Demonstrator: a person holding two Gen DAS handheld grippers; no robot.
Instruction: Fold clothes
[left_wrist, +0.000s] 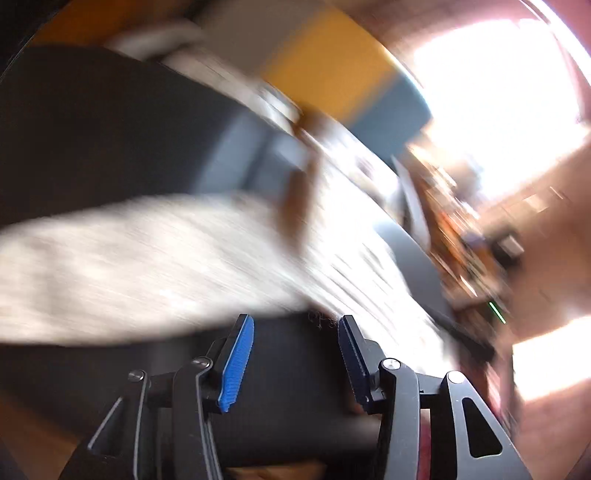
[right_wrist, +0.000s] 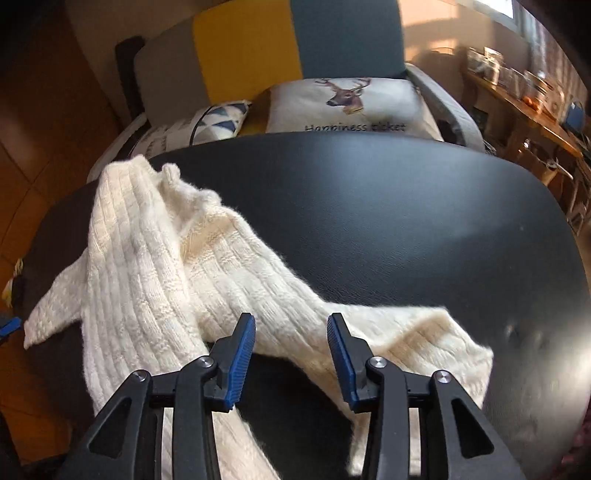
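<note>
A cream ribbed knit garment (right_wrist: 155, 266) lies rumpled on the left and front part of a black table (right_wrist: 388, 206). One long piece of it runs toward the front right. My right gripper (right_wrist: 291, 321) hovers open just above that piece, its blue pads (right_wrist: 242, 350) apart and nothing between them. The left wrist view is heavily blurred. There the same cream garment (left_wrist: 129, 266) shows as a pale smear on the black table (left_wrist: 92, 129), just ahead and left of my left gripper (left_wrist: 295, 325), which is open and empty.
Behind the table stands a sofa (right_wrist: 243, 48) in grey, yellow and teal panels, with a deer-print cushion (right_wrist: 343, 103) and a triangle-pattern cushion (right_wrist: 218, 118). A wooden shelf with jars (right_wrist: 517, 85) runs along the right. A bright window (left_wrist: 491, 92) glares in the left wrist view.
</note>
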